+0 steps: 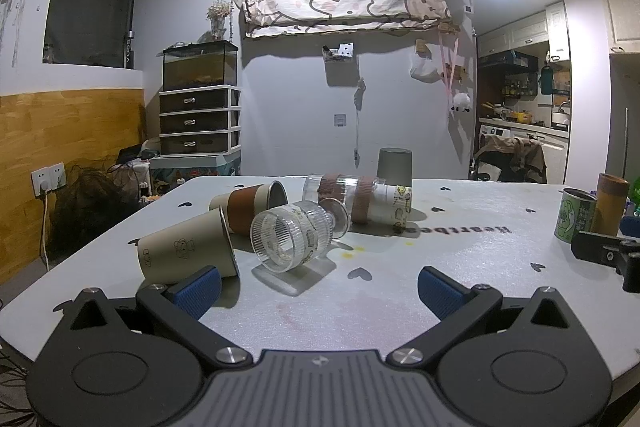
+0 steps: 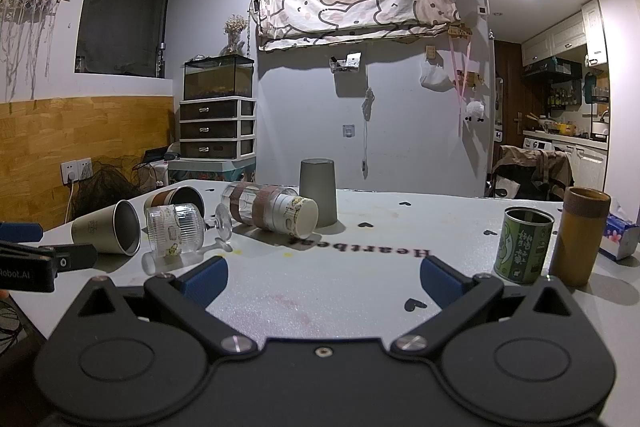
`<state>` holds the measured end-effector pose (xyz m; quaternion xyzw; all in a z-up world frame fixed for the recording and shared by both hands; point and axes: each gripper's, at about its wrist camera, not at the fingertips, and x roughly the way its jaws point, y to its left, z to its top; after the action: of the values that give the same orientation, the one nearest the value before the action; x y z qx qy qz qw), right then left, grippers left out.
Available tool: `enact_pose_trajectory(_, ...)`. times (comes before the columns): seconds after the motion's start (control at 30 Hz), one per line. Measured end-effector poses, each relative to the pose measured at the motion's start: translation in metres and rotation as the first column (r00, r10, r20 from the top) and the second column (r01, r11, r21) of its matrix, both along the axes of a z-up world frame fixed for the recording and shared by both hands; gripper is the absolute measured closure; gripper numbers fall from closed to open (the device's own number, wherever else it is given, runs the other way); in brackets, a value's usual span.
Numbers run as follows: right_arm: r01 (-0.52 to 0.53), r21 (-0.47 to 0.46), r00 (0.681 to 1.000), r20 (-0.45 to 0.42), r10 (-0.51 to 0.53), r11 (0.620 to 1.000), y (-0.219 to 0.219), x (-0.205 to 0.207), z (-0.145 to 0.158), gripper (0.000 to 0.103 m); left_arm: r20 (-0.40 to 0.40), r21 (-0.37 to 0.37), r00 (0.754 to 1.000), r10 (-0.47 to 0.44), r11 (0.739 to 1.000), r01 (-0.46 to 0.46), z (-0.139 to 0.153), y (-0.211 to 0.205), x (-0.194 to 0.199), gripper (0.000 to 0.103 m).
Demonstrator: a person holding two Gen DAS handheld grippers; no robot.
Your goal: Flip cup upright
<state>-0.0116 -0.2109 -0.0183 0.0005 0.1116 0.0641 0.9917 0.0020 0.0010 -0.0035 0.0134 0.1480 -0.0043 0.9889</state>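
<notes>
Several cups lie on their sides on the white table (image 1: pixel 460 251): a beige cup (image 1: pixel 184 253), a beige cup with a brown sleeve (image 1: pixel 250 205), a ribbed clear stemmed glass (image 1: pixel 294 239), a clear tumbler with brown bands (image 1: pixel 344 193) and a white paper cup (image 1: pixel 396 207). A grey cup (image 1: pixel 394 167) stands upside down behind them. My left gripper (image 1: pixel 316 287) is open and empty, just in front of the glass. My right gripper (image 2: pixel 324 279) is open and empty, farther right; the glass (image 2: pixel 176 231) and grey cup (image 2: pixel 318 191) lie ahead-left.
A green tin (image 2: pixel 522 245) and a brown cylinder (image 2: pixel 580 235) stand upright at the right, with a tissue pack (image 2: pixel 620 237) behind. The right gripper's body (image 1: pixel 608 251) shows at the left view's right edge. The left gripper's body (image 2: pixel 36 259) shows at the right view's left edge.
</notes>
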Motion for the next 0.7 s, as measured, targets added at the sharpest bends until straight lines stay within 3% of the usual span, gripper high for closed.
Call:
enact_pose_trajectory(0.37,0.0,-0.001,1.0,0.004,0.0,1.0,0.002,-0.001,-0.003,0.0,0.051,0.033,0.998,-0.044,0.999,0.043,-0.002,0.0,0.002,0.0)
enact_pose_trajectory(0.6,-0.007,0.0,1.0,0.01,0.006,1.0,0.001,-0.004,0.002,0.0,0.103,0.138,0.992,-0.074,0.989,0.06,0.014,0.034,0.019,0.0)
enact_pose_trajectory(0.7,-0.011,0.001,1.0,0.013,0.011,1.0,0.001,-0.009,0.003,0.0,0.07,0.198,0.983,-0.17,0.968,0.153,0.018,0.058,0.037,0.0)
